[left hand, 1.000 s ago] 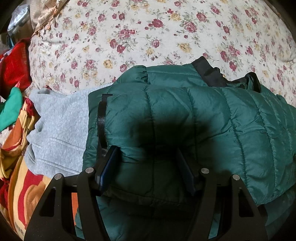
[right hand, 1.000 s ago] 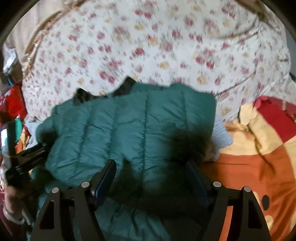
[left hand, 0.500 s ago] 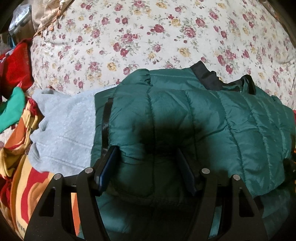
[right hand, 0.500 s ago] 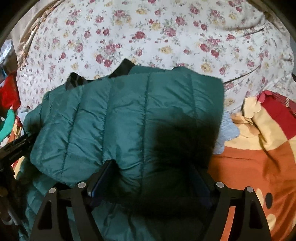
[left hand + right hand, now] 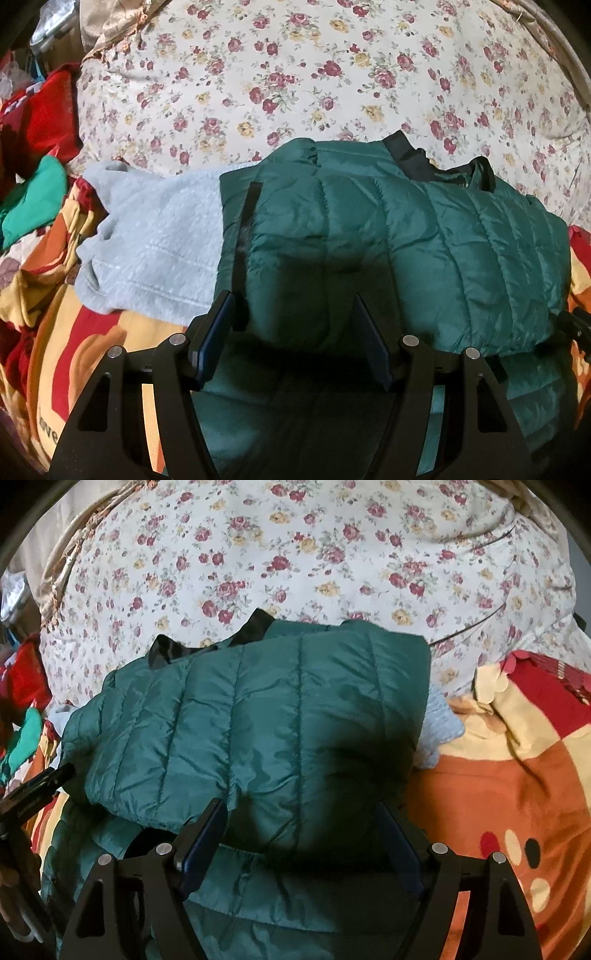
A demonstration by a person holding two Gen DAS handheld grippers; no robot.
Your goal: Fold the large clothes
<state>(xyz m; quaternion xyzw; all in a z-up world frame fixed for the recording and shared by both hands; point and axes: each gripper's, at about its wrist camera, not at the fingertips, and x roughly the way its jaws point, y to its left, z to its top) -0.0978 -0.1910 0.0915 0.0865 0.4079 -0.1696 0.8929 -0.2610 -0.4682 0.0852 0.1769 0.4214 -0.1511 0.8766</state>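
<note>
Left gripper [image 5: 295,339] and right gripper [image 5: 306,842]: jaws apart, nothing pinched, hem of folded dark-green quilted puffer jacket [image 5: 424,251] between the pads. Jacket lies on grey fleece garment [image 5: 155,240], over orange-red patterned blanket [image 5: 509,794]. Floral-print duvet [image 5: 314,74] behind.

The green puffer jacket [image 5: 424,251] covers most of the grey fleece garment [image 5: 155,243]; the right wrist view shows only a corner of the fleece. The jacket's lower layer runs off the bottom edge. Whether the left tool [image 5: 291,343] pinches the folded edge cannot be told.
</note>
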